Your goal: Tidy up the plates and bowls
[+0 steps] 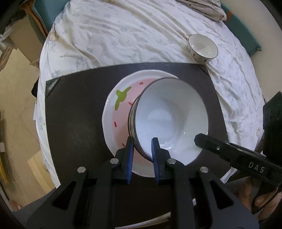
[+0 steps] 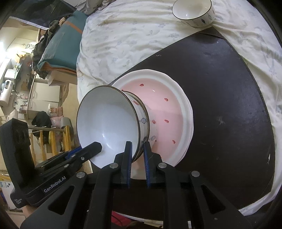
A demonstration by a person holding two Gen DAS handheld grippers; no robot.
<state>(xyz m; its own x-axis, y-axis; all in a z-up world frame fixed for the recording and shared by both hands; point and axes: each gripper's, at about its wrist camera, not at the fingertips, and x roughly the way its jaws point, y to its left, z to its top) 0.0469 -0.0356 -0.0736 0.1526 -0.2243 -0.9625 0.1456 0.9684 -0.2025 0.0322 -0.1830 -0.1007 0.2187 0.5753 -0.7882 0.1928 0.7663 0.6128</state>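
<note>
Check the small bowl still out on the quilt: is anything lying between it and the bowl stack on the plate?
Nothing visible does. The small bowl sits on the quilt just past the dark mat's far corner. Only bare mat lies between it and the bowl stack on the pink plate. Both claws are on the stack's near rim.

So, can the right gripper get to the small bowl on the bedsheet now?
Probably not yet: the right gripper is shut on the stacked bowls' rim. Otherwise the way to the small bowl looks free.
</note>
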